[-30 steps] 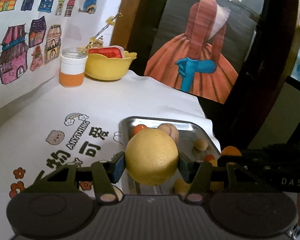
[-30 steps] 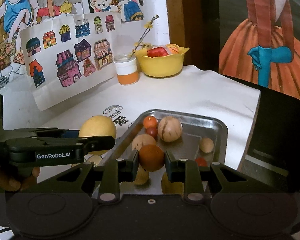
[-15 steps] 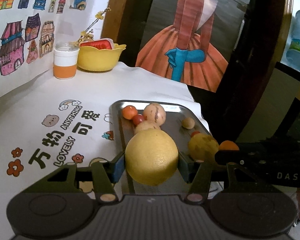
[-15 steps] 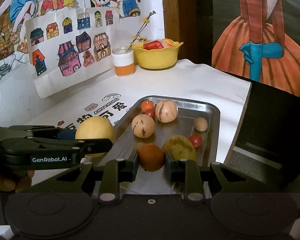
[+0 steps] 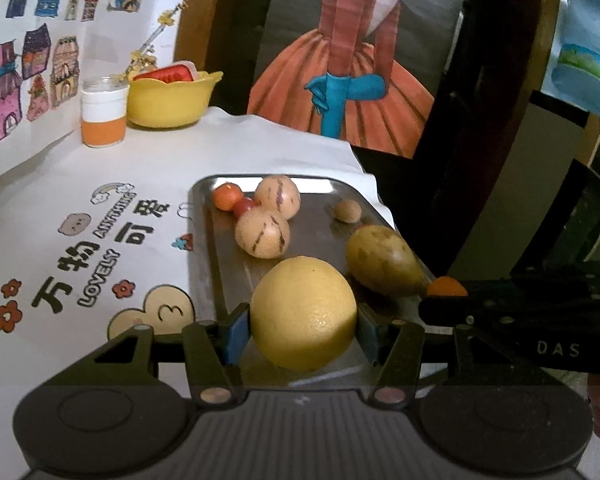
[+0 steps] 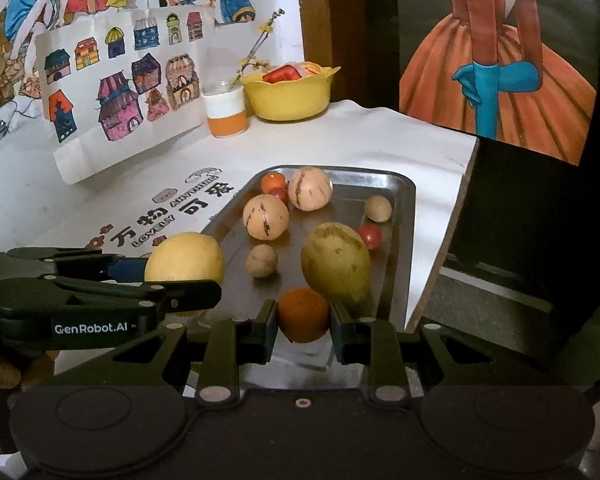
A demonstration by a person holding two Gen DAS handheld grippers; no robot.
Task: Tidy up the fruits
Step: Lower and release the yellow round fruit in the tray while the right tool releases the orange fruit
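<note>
Left wrist view shows the left gripper point(image 5: 304, 330) clamped on the yellow fruit point(image 5: 304, 314), now drawn back to the tray's point(image 6: 404, 216) near end; beside it the right gripper's point(image 6: 304, 326) fingers pinch the orange fruit point(image 6: 304, 314), both lifted clear, probably bound elsewhere

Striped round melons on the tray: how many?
2. One striped melon sits at the tray's far end; the other lies just nearer, left of the yellow-green pear-shaped fruit. None looks hidden.

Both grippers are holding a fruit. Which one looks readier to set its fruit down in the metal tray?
Probably the right gripper: its orange hangs over the near end of the tray. The left gripper holds its big yellow fruit at the tray's left rim.
</note>
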